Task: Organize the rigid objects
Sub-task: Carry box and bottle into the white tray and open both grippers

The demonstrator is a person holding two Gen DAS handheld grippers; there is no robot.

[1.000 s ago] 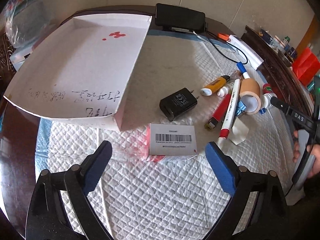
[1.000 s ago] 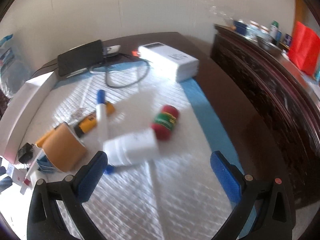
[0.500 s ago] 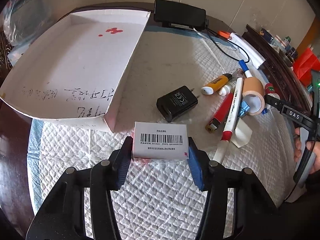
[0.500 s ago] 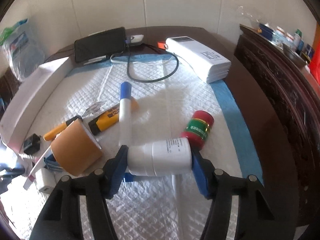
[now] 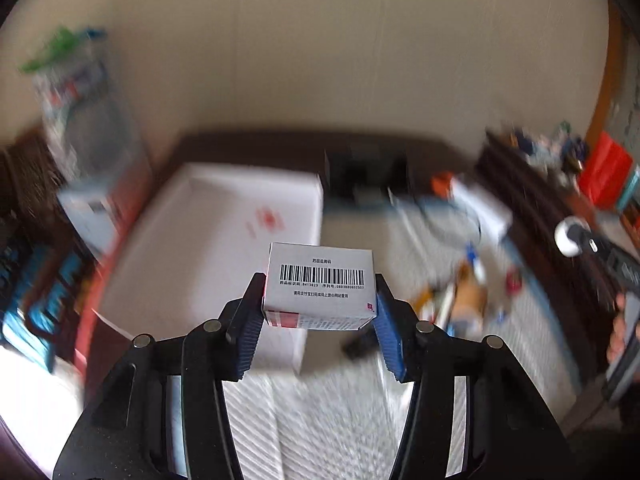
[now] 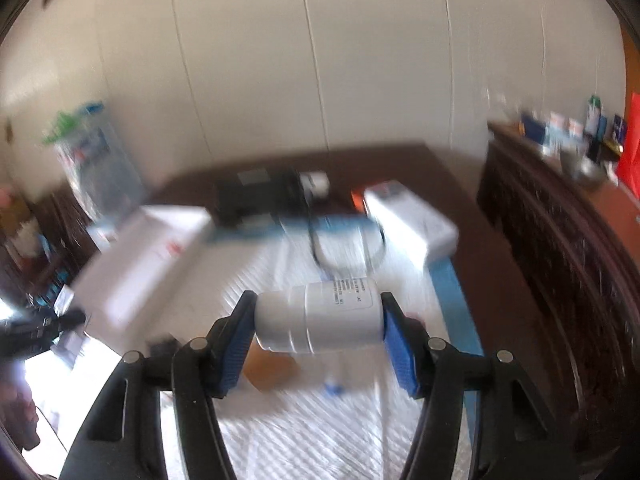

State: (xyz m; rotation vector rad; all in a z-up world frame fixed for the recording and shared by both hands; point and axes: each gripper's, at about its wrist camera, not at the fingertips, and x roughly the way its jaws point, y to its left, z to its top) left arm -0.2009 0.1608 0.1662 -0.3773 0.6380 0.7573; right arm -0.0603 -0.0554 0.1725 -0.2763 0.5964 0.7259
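Both grippers have risen off the quilted mat since half a second ago, each carrying its load into the air. Nearest the left camera, the left gripper (image 5: pixel 319 322) clamps the small barcode box (image 5: pixel 320 285) between its blue pads (image 5: pixel 387 339), holding it level above the mat (image 5: pixel 320 420). Beyond it lies the open white cardboard tray (image 5: pixel 224 248), blurred, with the scattered pens and tape roll (image 5: pixel 466 300) off to the right. On the other side, the right gripper (image 6: pixel 318 346) squeezes the white pill bottle (image 6: pixel 318 322) lying sideways between its pads, lifted over the mat (image 6: pixel 312 432); behind it sit a black cable (image 6: pixel 344 256) and a white power bank (image 6: pixel 412 220).
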